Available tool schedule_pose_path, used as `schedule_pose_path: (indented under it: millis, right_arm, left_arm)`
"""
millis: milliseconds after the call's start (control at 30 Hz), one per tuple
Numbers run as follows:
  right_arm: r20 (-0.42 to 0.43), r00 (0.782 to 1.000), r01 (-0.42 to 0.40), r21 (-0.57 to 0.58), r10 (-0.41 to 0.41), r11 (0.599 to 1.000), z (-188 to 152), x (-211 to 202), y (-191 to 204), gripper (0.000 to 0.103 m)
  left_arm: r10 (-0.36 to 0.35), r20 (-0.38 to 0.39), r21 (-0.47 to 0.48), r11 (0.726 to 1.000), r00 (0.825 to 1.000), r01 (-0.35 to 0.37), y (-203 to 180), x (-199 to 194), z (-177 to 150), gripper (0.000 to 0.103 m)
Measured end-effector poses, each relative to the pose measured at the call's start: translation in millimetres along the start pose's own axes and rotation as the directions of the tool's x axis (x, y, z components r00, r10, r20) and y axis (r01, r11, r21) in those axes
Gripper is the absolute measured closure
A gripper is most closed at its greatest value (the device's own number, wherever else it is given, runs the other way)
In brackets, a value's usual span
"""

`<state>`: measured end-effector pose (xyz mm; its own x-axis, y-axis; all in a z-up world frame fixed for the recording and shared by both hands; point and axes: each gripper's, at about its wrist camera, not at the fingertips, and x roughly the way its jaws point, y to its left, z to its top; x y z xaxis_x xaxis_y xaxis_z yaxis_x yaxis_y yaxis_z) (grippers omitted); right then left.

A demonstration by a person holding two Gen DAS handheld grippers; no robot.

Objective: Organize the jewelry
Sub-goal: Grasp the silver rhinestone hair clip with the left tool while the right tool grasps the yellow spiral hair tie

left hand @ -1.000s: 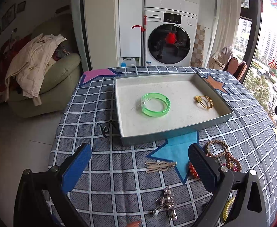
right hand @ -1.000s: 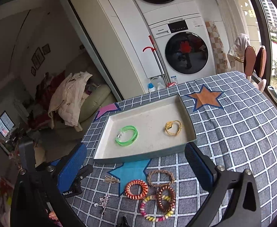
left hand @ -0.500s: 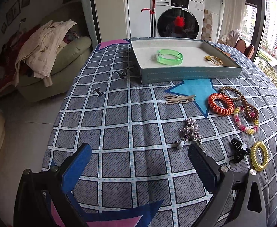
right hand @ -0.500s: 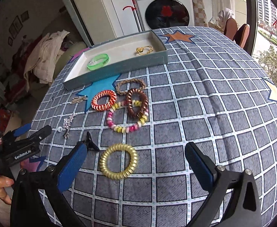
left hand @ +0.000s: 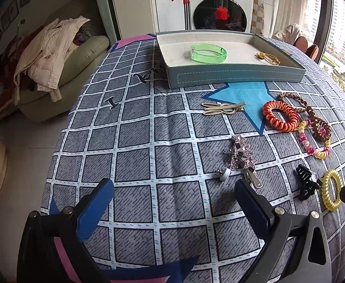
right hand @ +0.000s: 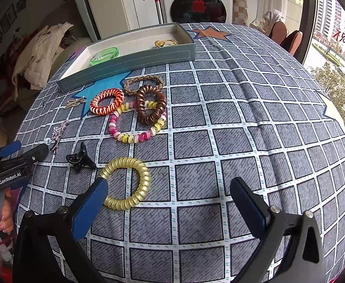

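While my tongs hung low over the near end of the table, the checked tablecloth (right hand: 243,118) filled most of both views. At its far side sat the tray (left hand: 236,77), with the green bangle (left hand: 208,53) lying toward its left and the gold bracelet (left hand: 267,57) toward its right, well apart from each other.

My left tongs (left hand: 173,193) stood wide open with nothing between the blue pads, above bare cloth; the silver star clip (left hand: 240,159) lay just beyond the right pad. My right tongs (right hand: 168,192) were equally wide open and held nothing; the left pad (right hand: 90,207) overlapped the near left edge of the yellow coil hair tie (right hand: 127,184), though I could not tell whether it touched.

Between the tray and my tongs the loose pieces lay in a cluster: the pink and yellow bead bracelet (right hand: 134,127), with the brown coil hair tie (right hand: 151,103) lying across its far right part, the orange coil hair tie (right hand: 107,101) just left of that, and the braided tan band (right hand: 144,83) at the far side, close to the tray wall. The gold hair clip (left hand: 223,108) lay left of the orange coil, and the black claw clip (right hand: 80,158) just left of the yellow coil.
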<state>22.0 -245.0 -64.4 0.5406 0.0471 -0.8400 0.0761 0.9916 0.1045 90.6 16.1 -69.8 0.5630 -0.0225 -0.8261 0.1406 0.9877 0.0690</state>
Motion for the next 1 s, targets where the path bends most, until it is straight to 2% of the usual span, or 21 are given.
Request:
schedule_pose_path:
  millis: [100, 200, 300, 367, 467, 700, 800, 900, 967, 1000]
  right_arm:
    - [-0.011, 1.000, 0.015, -0.022, -0.015, 1.000, 1.0, 4.4, 3.3, 0.000]
    - [-0.017, 0.999, 0.030, -0.049, -0.031, 0.998, 1.3, 7.9, 7.1, 0.008]
    - [-0.010, 0.999, 0.049, -0.086, -0.050, 0.995, 1.2, 8.9, 11.6, 0.015]
    - [-0.002, 0.998, 0.062, -0.118, -0.062, 0.991, 1.0, 8.4, 15.4, 0.024]
    - [-0.002, 0.998, 0.056, -0.134, -0.056, 0.989, 1.2, 7.5, 17.4, 0.026]
    - [-0.008, 0.999, 0.039, -0.149, -0.041, 0.988, 1.2, 6.8, 18.6, 0.031]
    - [-0.008, 1.000, 0.023, -0.168, -0.024, 0.985, 0.4, 5.5, 23.0, 0.043]
    - [-0.009, 1.000, 0.004, -0.194, -0.006, 0.981, -0.3, 4.0, 29.5, 0.060]
    - [-0.006, 1.000, -0.004, -0.206, 0.003, 0.979, -0.8, 3.3, 32.8, 0.080]
    - [-0.005, 1.000, -0.007, -0.209, 0.006, 0.978, -0.9, 3.2, 34.1, 0.085]
  left_arm:
    - [-0.008, -0.003, 0.002, 1.000, 1.000, 0.008, -1.4, 2.9, 3.7, 0.000]
    - [-0.011, 0.002, 0.014, 1.000, 1.000, 0.011, -3.7, 4.1, 6.1, 0.000]
    - [-0.046, 0.003, 0.014, 0.999, 0.999, 0.046, -4.7, 4.5, 8.8, 0.000]
    - [-0.051, 0.003, 0.015, 0.999, 0.999, 0.051, -5.8, 5.1, 10.0, 0.000]
    - [-0.091, 0.003, 0.013, 0.996, 0.996, 0.090, -7.4, 3.7, 10.6, 0.011]
    - [-0.128, 0.002, 0.071, 0.989, 0.992, 0.128, -20.4, -1.9, 11.5, 0.036]
    - [-0.151, 0.003, 0.097, 0.984, 0.988, 0.150, -26.5, -4.4, 11.1, 0.052]
    - [-0.166, 0.002, 0.124, 0.979, 0.986, 0.164, -32.3, -6.5, 9.6, 0.071]
    - [-0.169, 0.006, 0.125, 0.978, 0.986, 0.167, -32.0, -7.1, 9.0, 0.071]
    - [-0.176, 0.006, 0.119, 0.978, 0.984, 0.174, -30.5, -7.4, 8.8, 0.071]
